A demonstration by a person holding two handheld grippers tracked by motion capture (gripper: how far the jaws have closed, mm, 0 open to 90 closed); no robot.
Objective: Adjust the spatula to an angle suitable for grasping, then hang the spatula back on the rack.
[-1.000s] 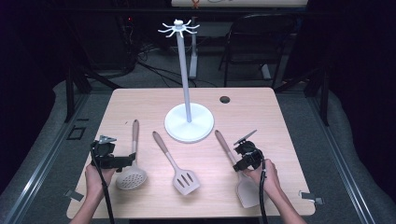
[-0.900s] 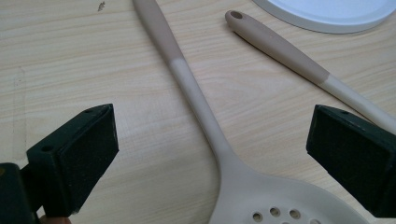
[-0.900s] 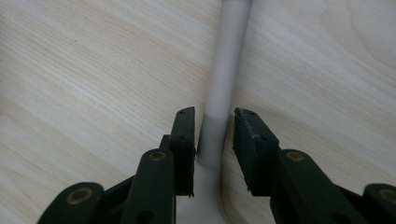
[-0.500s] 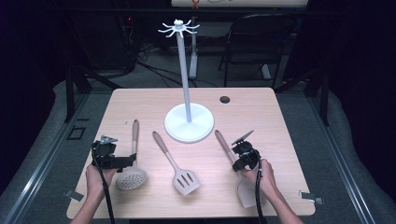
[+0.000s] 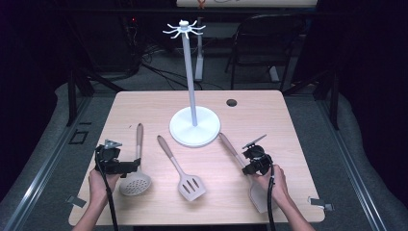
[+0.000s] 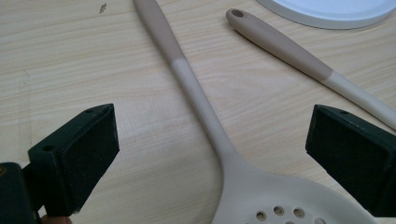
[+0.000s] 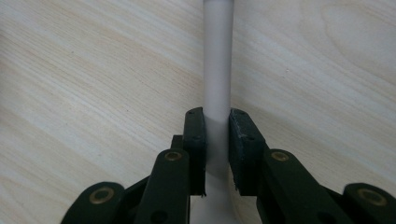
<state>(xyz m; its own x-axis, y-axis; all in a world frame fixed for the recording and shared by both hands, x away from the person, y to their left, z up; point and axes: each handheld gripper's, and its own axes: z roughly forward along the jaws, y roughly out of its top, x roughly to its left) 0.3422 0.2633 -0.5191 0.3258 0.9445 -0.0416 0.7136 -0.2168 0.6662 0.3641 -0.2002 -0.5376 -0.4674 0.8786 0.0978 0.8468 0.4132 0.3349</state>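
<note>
Spatula [image 7: 217, 70] handle is getting clamped by right gripper [image 7: 216, 122], jaws just closing on it; squeeze fully before lifting. Left gripper [image 6: 210, 154] is idling wide apart over skimmer [image 6: 205, 116].

Right gripper [image 7: 216, 122] jaws just closed narrow; left gripper [image 6: 210, 140] gapes wide.

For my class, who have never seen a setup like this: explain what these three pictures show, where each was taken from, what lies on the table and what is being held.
A person sits at a wooden table, holding a hand-operated claw in each hand. One picture looks down from above; the other two come from cameras riding on each claw. On the table stand a white hook stand, a skimmer, a slotted turner and a plain spatula. The left claw is open, astride the skimmer's handle. The right claw has just been closing and its jaws now press the spatula's handle.
</note>
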